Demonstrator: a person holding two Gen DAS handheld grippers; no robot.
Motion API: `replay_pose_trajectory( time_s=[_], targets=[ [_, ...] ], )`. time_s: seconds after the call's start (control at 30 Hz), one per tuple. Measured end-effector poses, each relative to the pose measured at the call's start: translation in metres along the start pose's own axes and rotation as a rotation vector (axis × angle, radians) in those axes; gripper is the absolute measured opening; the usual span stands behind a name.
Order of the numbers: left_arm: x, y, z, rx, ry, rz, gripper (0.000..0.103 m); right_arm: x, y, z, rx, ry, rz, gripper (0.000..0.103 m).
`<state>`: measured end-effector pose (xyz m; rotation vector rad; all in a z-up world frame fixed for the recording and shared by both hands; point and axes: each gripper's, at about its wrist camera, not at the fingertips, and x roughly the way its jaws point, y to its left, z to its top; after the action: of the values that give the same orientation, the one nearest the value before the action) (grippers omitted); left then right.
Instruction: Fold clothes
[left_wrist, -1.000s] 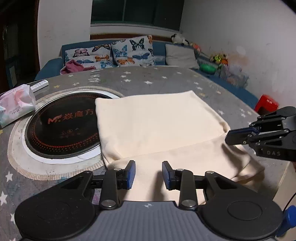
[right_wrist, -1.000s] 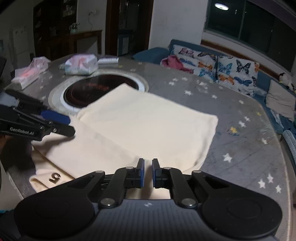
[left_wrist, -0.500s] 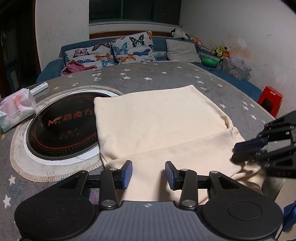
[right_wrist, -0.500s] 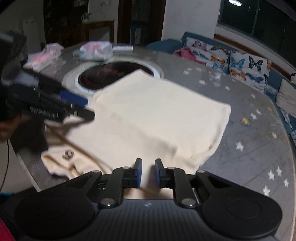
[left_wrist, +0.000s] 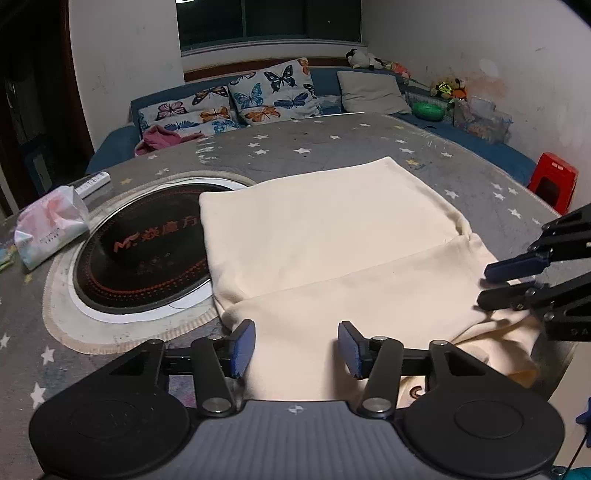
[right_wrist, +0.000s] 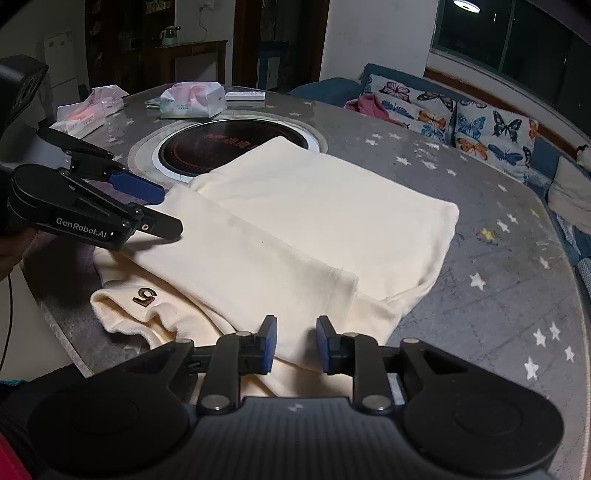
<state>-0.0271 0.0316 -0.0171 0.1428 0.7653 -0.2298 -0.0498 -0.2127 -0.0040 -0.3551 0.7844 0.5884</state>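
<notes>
Both grippers are letting go. The left gripper (left_wrist: 295, 343) has its jaws opening, wider than a second ago, with nothing pinched; the cream garment (left_wrist: 332, 240) lies under and ahead of the gap, not pressed by the pads. The right gripper (right_wrist: 293, 343) was almost closed a second ago, and its jaws are opening too; cloth sits below the gap, no grip on it.

The garment lies partly folded on the table (right_wrist: 498, 314): an upper panel lies doubled over, with a second band folded over the near part. Its far left corner overlaps the round black cooktop (left_wrist: 144, 254). The near hem, with the small "5" mark (right_wrist: 144, 295), is still loose and bunched at the table edge.

Reading: a fold has just been laid down and released. The fold looks flat enough. The loose near hem probably needs tucking or another fold, so the task is midway, not done. A tissue pack (left_wrist: 48, 225) sits well clear on the left.
</notes>
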Motion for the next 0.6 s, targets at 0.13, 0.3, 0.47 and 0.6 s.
replay_pose_trajectory(
  time_s=[0.13, 0.3, 0.47, 0.6],
  targets=[
    [-0.003, -0.001, -0.002, 0.003, -0.001, 0.012, 0.058, -0.005, 0.0, -0.002, -0.004, -0.004, -0.01, 0.028],
    [-0.009, -0.004, -0.005, 0.017, -0.005, 0.025, 0.062, -0.012, 0.001, -0.006, -0.01, -0.01, -0.03, 0.033],
    [-0.016, -0.009, -0.01, 0.036, -0.017, 0.045, 0.069, -0.021, 0.003, -0.01, -0.018, -0.016, -0.045, 0.038],
    [-0.022, -0.012, -0.013, 0.048, -0.024, 0.057, 0.073, -0.027, 0.006, -0.013, -0.026, -0.026, -0.057, 0.043]
  ],
)
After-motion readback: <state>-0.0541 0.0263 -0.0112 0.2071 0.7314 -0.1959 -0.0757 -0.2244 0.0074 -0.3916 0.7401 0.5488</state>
